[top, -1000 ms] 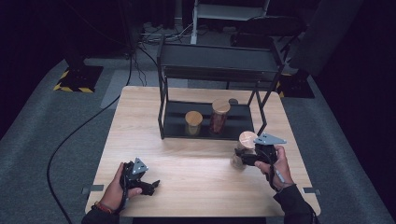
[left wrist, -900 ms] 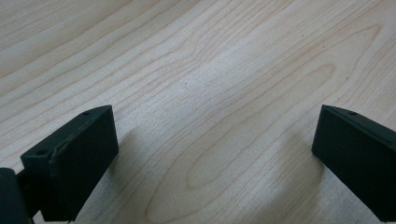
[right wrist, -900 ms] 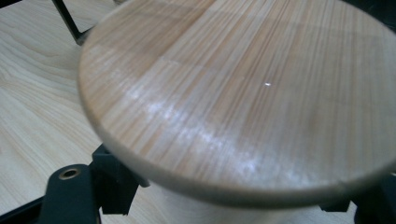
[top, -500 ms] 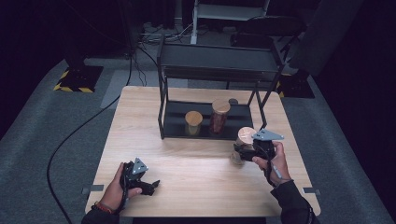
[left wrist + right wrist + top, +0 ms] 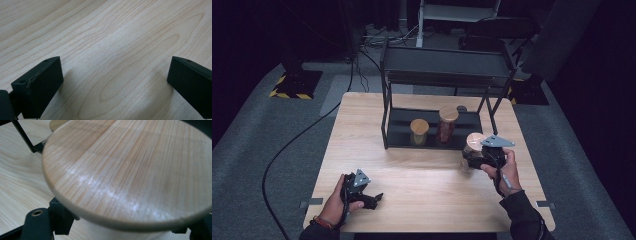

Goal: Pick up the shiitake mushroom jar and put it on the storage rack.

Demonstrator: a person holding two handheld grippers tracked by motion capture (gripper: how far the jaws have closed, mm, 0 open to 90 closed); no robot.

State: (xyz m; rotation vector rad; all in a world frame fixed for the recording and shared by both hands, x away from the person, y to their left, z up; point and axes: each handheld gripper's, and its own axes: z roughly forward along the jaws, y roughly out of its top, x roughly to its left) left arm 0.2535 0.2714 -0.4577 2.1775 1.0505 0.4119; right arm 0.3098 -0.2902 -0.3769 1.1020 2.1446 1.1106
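Observation:
My right gripper [image 5: 473,159] is shut on a glass jar with a round wooden lid [image 5: 474,139], holding it just in front of the right end of the black rack [image 5: 447,65]. In the right gripper view the lid [image 5: 130,170] looms close above the jaws, which press on the jar's sides below it. The jar's contents are hidden. My left gripper [image 5: 373,199] rests low on the table [image 5: 422,175] near the front left. Its jaws stand wide apart over bare wood in the left gripper view, with nothing between them.
On the rack's lower shelf stand a short jar [image 5: 419,131] and a taller jar with reddish contents [image 5: 447,124], both with wooden lids. The rack's right legs [image 5: 490,112] rise close behind the held jar. Dark floor and cables surround the table.
The right gripper has carried the jar a little farther toward the rack. The left gripper has stayed where it was.

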